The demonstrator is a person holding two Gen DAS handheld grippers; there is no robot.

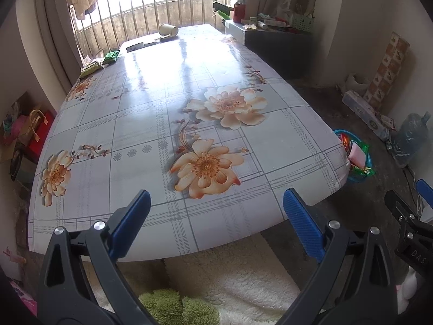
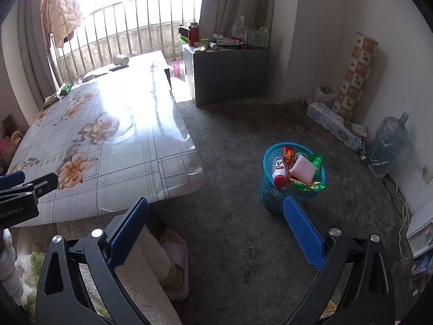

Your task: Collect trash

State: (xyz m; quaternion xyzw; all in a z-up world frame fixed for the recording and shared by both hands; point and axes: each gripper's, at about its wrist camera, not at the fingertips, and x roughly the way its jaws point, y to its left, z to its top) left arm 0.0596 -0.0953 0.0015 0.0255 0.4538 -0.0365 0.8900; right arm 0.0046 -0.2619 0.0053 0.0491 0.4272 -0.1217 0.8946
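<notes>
The left gripper (image 1: 216, 216) is held wide apart over the near edge of the flowered surface (image 1: 151, 124), and nothing is pinched in it. The right gripper (image 2: 216, 216) is also spread wide and empty, held over the grey floor (image 2: 243, 243) beside the surface. A blue basket (image 2: 273, 192) is seen on the floor near the surface's corner. It is filled with trash: a white bottle with a red cap (image 2: 278, 174), a pink packet (image 2: 303, 169) and green wrappers (image 2: 316, 161). Two green wrappers (image 1: 112, 57) are left at the far left edge of the surface. A tipped cup (image 1: 168, 29) is seen at the far end. A foot in a pink slipper (image 2: 176, 260) is seen below the surface.
</notes>
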